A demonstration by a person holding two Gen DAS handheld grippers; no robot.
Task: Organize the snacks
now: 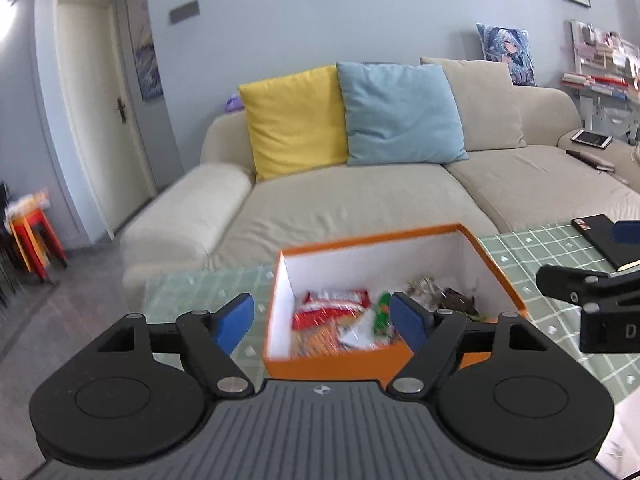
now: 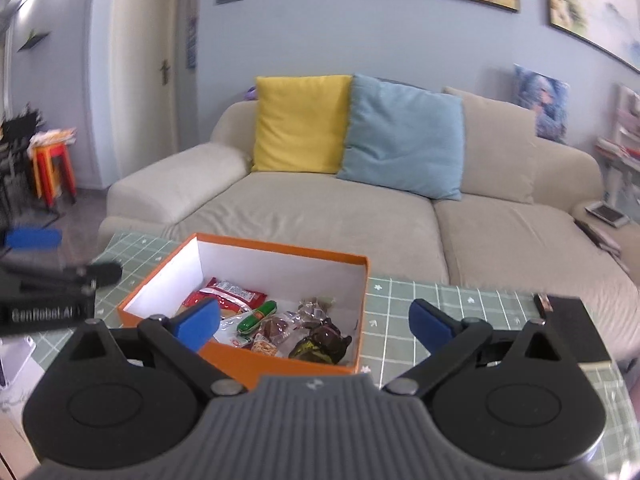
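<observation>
The orange box (image 2: 256,364) sits on the green grid-patterned table (image 2: 460,304), directly ahead of and below both grippers, its white interior open to the top. Inside lie the snacks: a red packet (image 2: 228,292) toward the far left corner, a green-wrapped stick (image 2: 258,315) at the centre, clear-wrapped pieces (image 2: 316,305) behind it, and a dark brown wrapped item (image 2: 322,346) against the near right wall. No loose snack is visible on the table in either view, so the collecting step appears complete or nearly so; the judgement is that the next move calls either for locating a remaining item outside the field of view or for closing the box, and no lid is visible. The right gripper (image 2: 314,322) hovers above the near edge of the box with its jaws spread wide, holding nothing and touching nothing. The left gripper (image 1: 322,322) hangs over the near left part of the box, likewise wide open and empty; the view from it is motion-blurred. A black notebook (image 1: 600,240) lies on the table to the right of the box. Beyond the table stands a beige sofa (image 2: 320,216) with a yellow cushion (image 2: 300,122) and a blue cushion (image 2: 404,136).
</observation>
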